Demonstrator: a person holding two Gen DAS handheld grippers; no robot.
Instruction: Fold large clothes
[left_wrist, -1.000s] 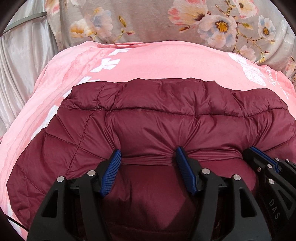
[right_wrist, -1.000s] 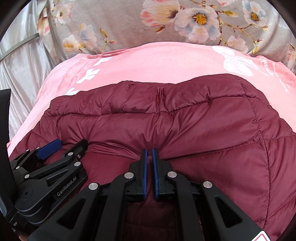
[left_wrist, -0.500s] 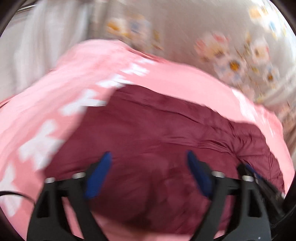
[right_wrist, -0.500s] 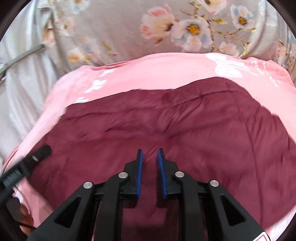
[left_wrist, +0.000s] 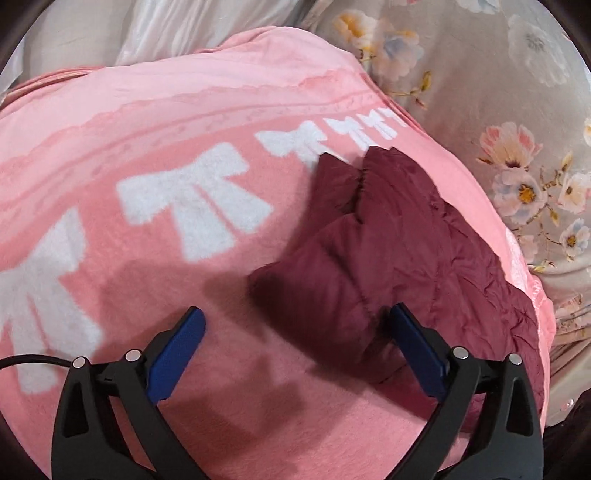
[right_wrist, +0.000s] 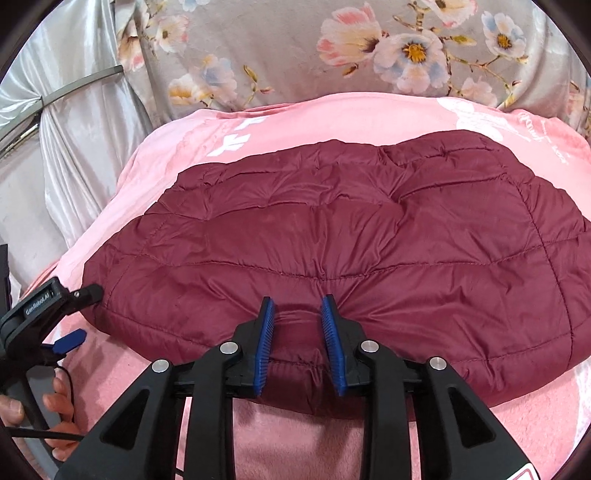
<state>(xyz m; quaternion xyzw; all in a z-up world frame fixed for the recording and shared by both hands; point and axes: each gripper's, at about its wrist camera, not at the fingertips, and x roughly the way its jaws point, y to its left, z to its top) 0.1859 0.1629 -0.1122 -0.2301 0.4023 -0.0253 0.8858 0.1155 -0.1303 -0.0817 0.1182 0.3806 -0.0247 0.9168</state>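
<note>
Maroon puffer jacket (right_wrist: 332, 236) folded into compact pad on pink bow-print blanket (left_wrist: 155, 236), 12 o'clock of right gripper (right_wrist: 298, 345), opening around near hem; left gripper (left_wrist: 295, 354) released, wide, at 9 o'clock; probably only tidying left.

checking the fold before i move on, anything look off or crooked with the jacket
Nothing damaged. The maroon puffer jacket lies folded on the pink blanket, but its near edge bunches into a small pucker between the right gripper's opening jaws. The left gripper is open, off to the jacket's side.
</note>
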